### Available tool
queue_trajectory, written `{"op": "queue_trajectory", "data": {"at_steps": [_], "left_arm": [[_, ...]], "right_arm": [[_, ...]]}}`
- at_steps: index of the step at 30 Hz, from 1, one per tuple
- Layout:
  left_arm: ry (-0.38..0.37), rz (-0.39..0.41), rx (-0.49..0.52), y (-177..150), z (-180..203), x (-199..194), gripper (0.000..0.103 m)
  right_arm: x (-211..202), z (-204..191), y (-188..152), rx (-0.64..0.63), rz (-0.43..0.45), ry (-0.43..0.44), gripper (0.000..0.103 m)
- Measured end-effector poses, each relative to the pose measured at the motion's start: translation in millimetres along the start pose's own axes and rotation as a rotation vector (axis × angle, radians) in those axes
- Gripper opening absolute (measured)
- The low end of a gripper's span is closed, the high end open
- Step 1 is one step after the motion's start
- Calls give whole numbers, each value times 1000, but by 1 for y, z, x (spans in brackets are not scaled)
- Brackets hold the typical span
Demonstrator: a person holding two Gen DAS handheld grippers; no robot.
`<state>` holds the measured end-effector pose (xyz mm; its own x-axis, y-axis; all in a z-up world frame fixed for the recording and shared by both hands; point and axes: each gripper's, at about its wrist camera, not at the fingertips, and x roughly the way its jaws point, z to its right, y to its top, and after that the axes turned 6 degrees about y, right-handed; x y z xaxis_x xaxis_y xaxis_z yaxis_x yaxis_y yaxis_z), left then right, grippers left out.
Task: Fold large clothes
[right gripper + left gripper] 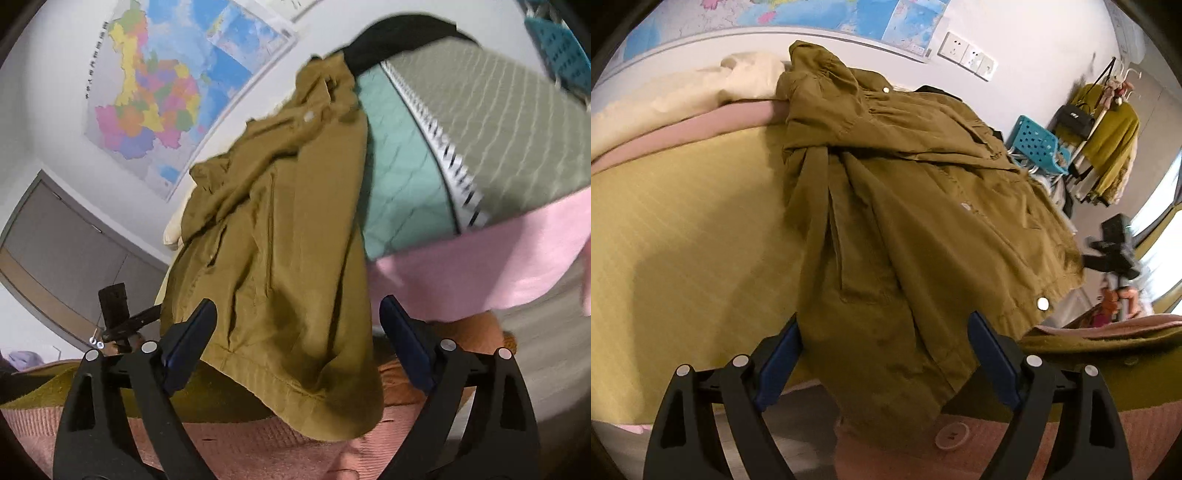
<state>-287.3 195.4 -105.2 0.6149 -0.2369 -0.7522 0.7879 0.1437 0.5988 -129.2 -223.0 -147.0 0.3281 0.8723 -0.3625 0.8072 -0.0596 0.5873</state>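
- The large olive-brown cotton jacket with white snap buttons [905, 206] lies partly on the bed with the yellow-green striped cover [687, 221]; its near end hangs over the bed edge toward you, in loose pleats.
- Your left hand-held gripper [886, 354] has its blue-padded jaws spread wide. The jacket cloth hangs between them, but they are not closed on it.
- Your right hand-held gripper [297, 343] is also spread wide. The jacket hem [280, 373] drapes between the jaws, and nothing is pinched there either.
- In my judgement, the folding is at an early or middle stage: the jacket is bunched and creased, one part is thrown over the body near the collar, and no flat, squared fold shows.
- What is left, as I judge it: you take hold of the hanging end, spread the cloth flat on the bed, then bring the sleeves and the lower part over.
- The colourful wall map of provinces [155, 99] carries a column of printed characters at its left edge, too small to read.
- A small white mark [966, 206] sits on the jacket front; I cannot read it. No brand name is legible anywhere.
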Motion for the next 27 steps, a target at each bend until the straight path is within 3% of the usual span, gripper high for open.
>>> {"op": "queue_trajectory", "data": {"at_steps": [1, 3, 5, 8, 11, 13, 14, 15, 16, 17, 18, 21, 27], "left_arm": [[-24, -3, -17, -1, -1, -1, 84], [-67, -18, -50, -6, -5, -5, 77], [-82, -37, -63, -13, -6, -9, 72], [-131, -109, -122, -28, -10, 1, 72], [-123, -120, -150, -29, -13, 14, 72], [-199, -111, -207, -25, -16, 25, 72], [-211, -108, -214, -25, -16, 26, 66], [-223, -102, -207, -25, -13, 26, 40], [-227, -105, -198, -25, -10, 26, 26], [-226, -100, -190, -25, -6, 24, 19], [-215, -77, -174, -23, -1, 19, 14], [-202, 60, -99, -20, 19, -9, 11], [-243, 260, -114, -1, 21, -56, 9]], "right_arm": [[5, 2, -1, 8, -18, 7, 85], [15, 3, -3, 19, -49, 57, 63], [18, -1, -5, 3, -60, 92, 54], [17, -9, -6, -26, -61, 110, 52], [18, -11, -5, -31, -65, 115, 56], [20, -9, -6, -20, -67, 121, 57], [20, -9, -7, -21, -68, 125, 56], [20, -10, -9, -24, -67, 127, 42], [20, -14, -11, -37, -67, 126, 29], [21, -19, -10, -51, -66, 124, 8], [18, -24, -12, -72, -56, 133, 7], [5, -44, -10, -107, -9, 178, 5], [-28, -105, 4, -228, 116, 307, 5]]}}
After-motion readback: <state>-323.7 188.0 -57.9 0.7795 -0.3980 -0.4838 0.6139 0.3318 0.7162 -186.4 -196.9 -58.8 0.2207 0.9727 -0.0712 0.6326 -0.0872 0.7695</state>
